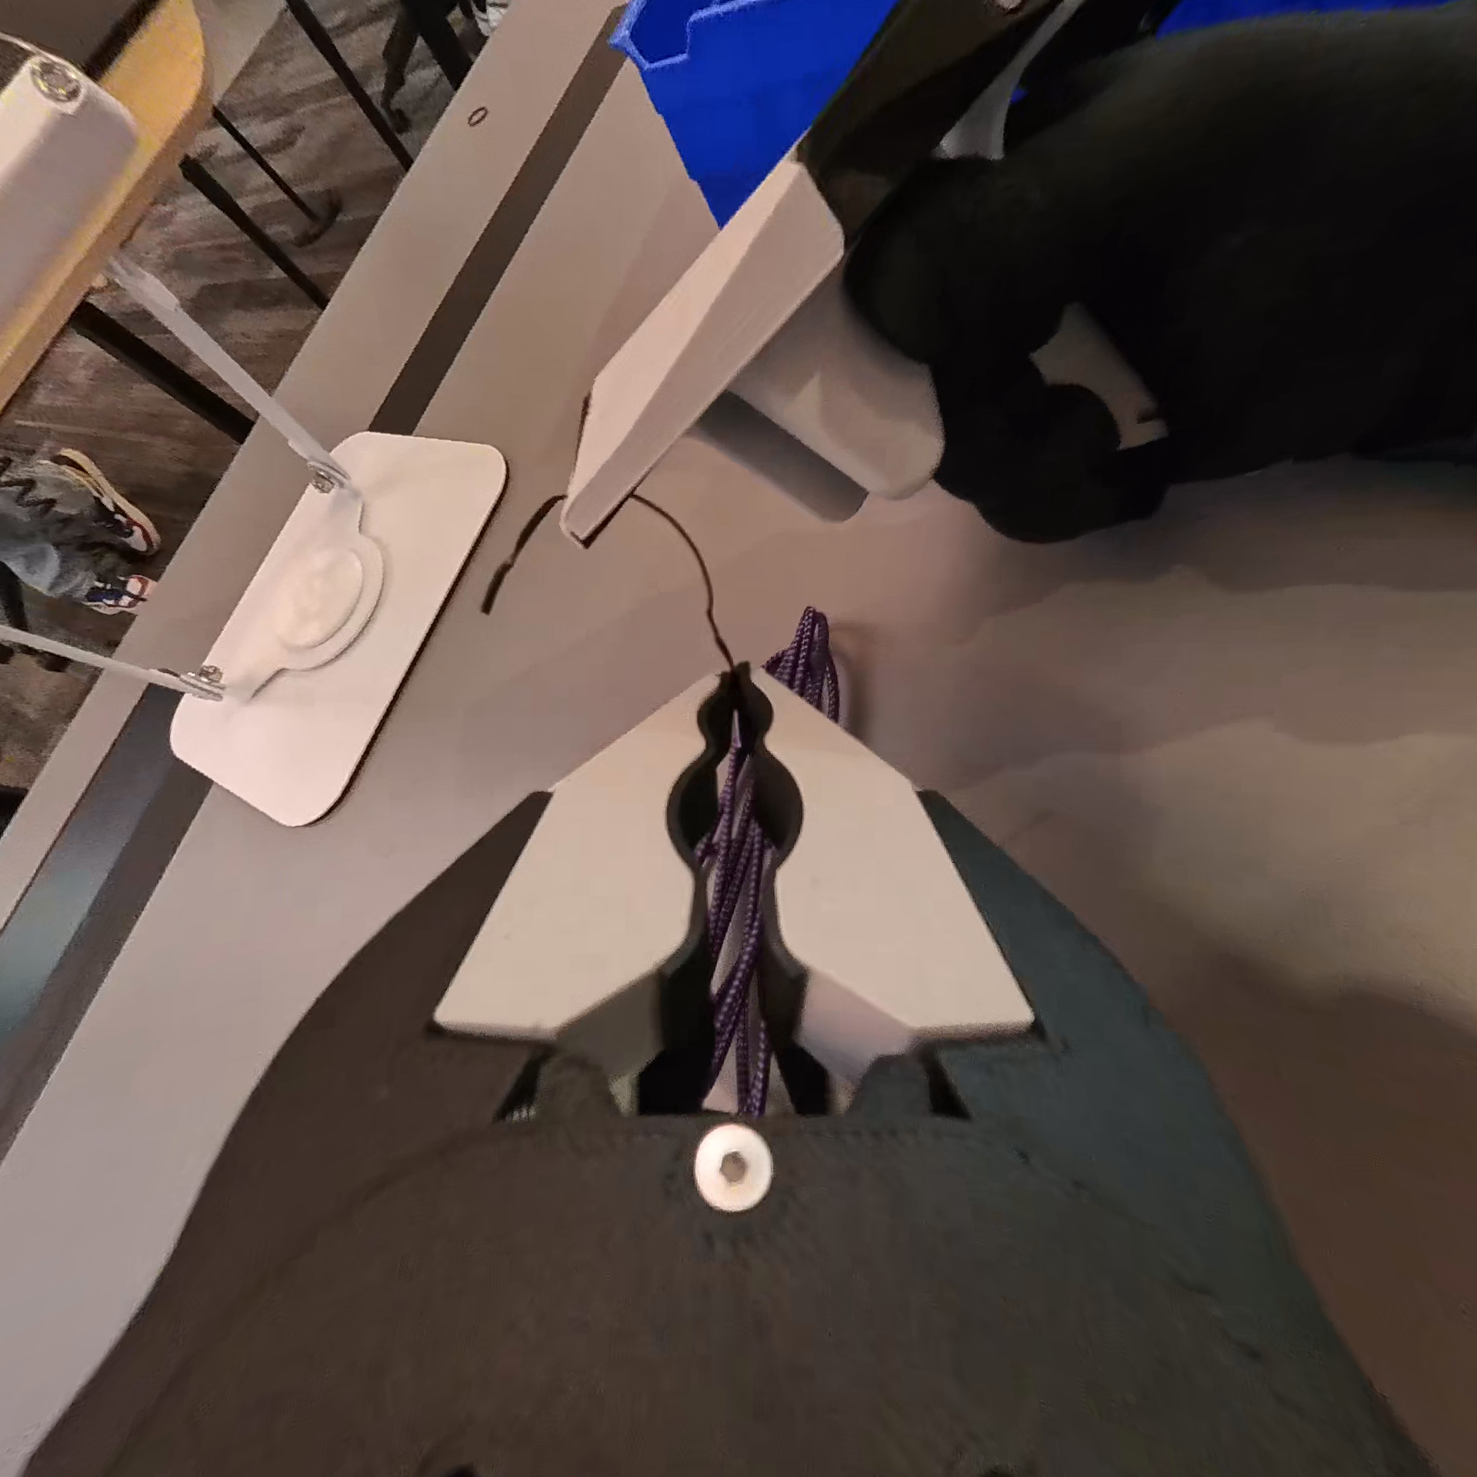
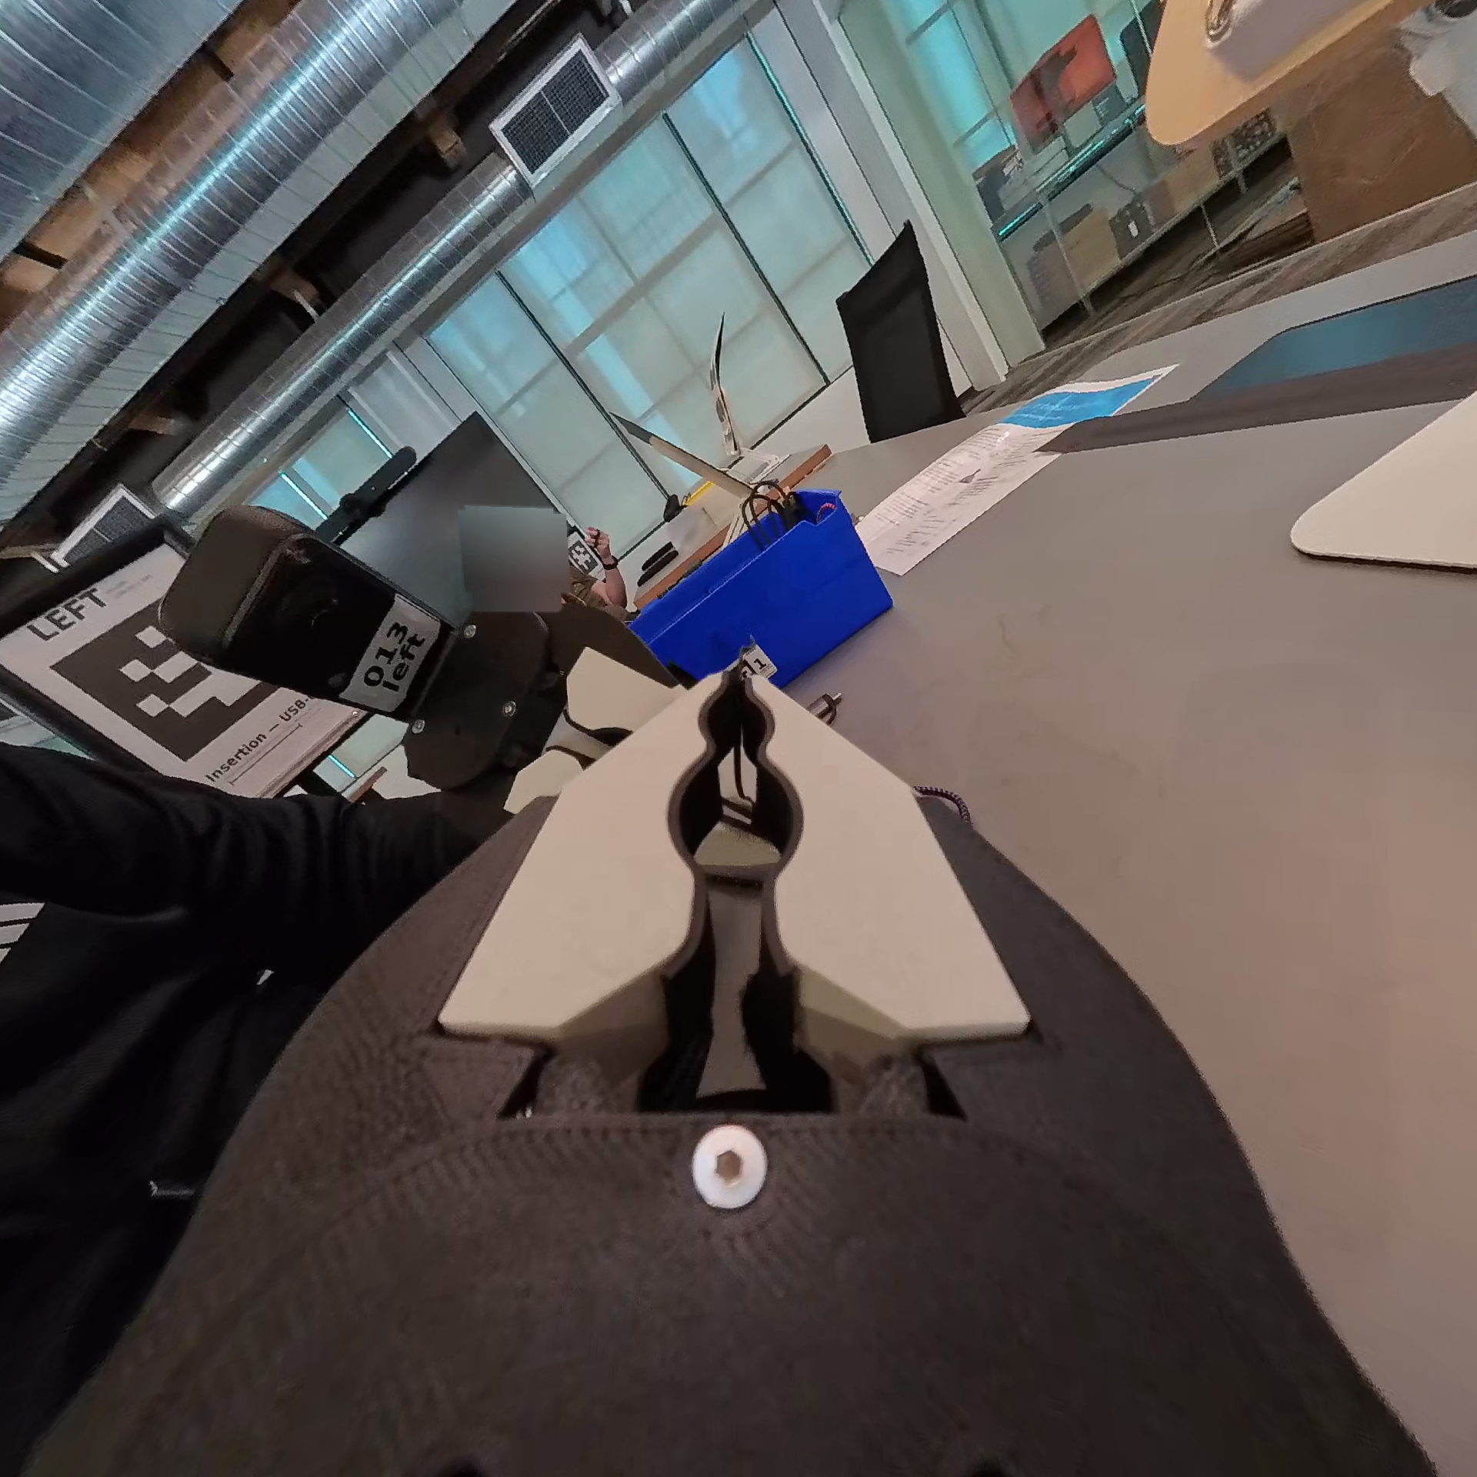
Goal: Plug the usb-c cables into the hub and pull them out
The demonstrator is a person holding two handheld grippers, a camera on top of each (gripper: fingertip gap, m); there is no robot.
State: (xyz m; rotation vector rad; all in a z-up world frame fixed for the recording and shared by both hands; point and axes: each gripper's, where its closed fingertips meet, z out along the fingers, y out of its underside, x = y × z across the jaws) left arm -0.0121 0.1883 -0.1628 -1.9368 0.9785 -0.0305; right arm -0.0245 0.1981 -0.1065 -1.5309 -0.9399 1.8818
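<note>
My left tool (image 1: 739, 679) is pressed together on a thin black cord (image 1: 694, 559), with a purple braided cable (image 1: 739, 879) running down between its jaws and bunched just past the tips. My right tool (image 2: 739, 679) also has its jaws pressed together; something dark sits in the gap at the tip, but I cannot tell whether it is pinching the same cord. In the left wrist view the right tool hangs over the grey tabletop (image 1: 1119, 799), and the cord arcs from its tip to mine. I cannot see the hub in either view, nor a clear plug end, so I judge we are between insertions. To do this well I would keep the cord slack rather than taut, find the connector before moving, and grip near the plug. The blue bin (image 2: 767, 583) toward the far edge and the white stand base (image 1: 336, 623) by the left edge should stay clear of my swing.
</note>
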